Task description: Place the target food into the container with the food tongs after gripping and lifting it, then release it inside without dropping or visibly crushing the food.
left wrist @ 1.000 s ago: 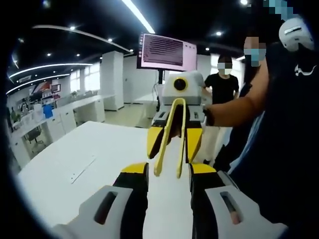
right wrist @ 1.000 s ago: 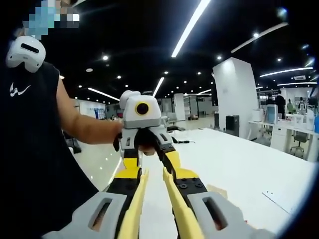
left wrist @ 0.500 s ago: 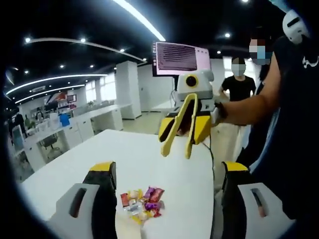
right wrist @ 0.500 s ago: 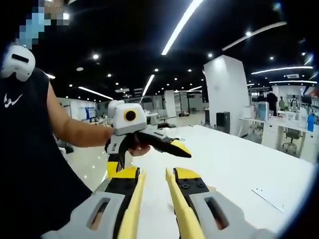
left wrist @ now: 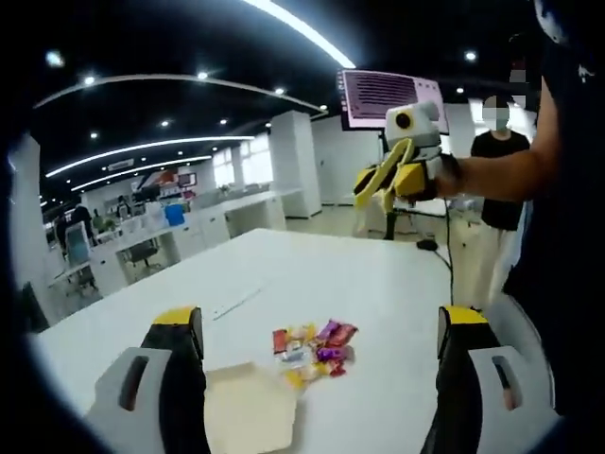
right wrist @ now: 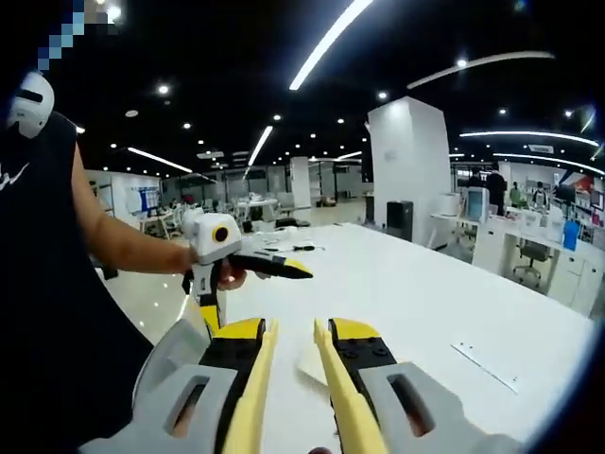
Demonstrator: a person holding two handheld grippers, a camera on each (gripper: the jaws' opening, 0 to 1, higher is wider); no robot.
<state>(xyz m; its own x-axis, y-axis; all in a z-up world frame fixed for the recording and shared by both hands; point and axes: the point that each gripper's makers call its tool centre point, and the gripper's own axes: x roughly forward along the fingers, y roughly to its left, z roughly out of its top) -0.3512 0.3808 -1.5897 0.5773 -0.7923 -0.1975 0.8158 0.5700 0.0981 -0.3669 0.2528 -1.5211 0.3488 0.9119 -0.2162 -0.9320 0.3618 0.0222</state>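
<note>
My left gripper (left wrist: 317, 378) gapes wide above the white table (left wrist: 378, 284); wrapped candies (left wrist: 314, 345) lie at 12 o'clock, the beige container (left wrist: 250, 411) at 10. My right gripper (right wrist: 293, 374) clamps yellow food tongs (right wrist: 338, 397).

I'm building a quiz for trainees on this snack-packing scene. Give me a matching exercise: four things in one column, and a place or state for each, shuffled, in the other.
Things:
1. yellow food tongs
2. pile of wrapped snacks
3. container
4. left tool

Places or states:
A. wide open above the table
B. flat and beige, beside the snacks
C. loose on the white table
D. held in the right tool

Pairs: 1-D, 2-C, 3-B, 4-A
</note>
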